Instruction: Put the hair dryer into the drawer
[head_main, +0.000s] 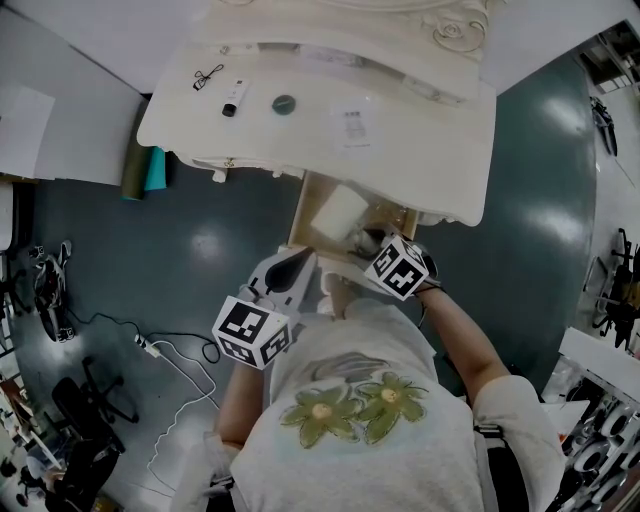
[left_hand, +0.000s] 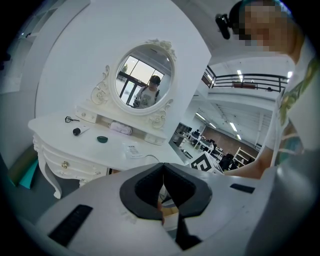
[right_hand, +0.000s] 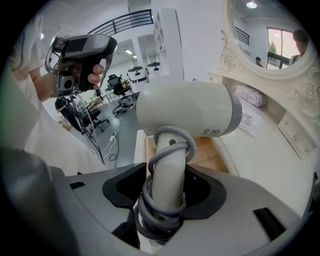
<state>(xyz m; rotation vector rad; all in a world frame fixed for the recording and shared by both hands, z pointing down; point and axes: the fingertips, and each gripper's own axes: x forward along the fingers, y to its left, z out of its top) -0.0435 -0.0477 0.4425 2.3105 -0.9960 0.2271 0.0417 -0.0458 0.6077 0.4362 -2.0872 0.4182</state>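
The white hair dryer (right_hand: 187, 116) stands upright with its grey cord wound round the handle. My right gripper (right_hand: 167, 187) is shut on that handle. In the head view the hair dryer (head_main: 340, 212) hangs over the open wooden drawer (head_main: 312, 205) of the white dressing table (head_main: 420, 150), with the right gripper (head_main: 380, 245) just behind it. The drawer's wooden bottom (right_hand: 207, 152) shows below the dryer. My left gripper (head_main: 298, 262) is at the drawer's front left; its jaws (left_hand: 163, 169) are shut with nothing between them.
On the tabletop lie a small black tool (head_main: 208, 75), a little bottle (head_main: 233, 97), a dark green dish (head_main: 284, 102) and a paper card (head_main: 353, 125). An oval mirror (left_hand: 145, 75) stands at the back. A green roll (head_main: 145, 170) leans by the table; cables (head_main: 170, 355) trail on the floor.
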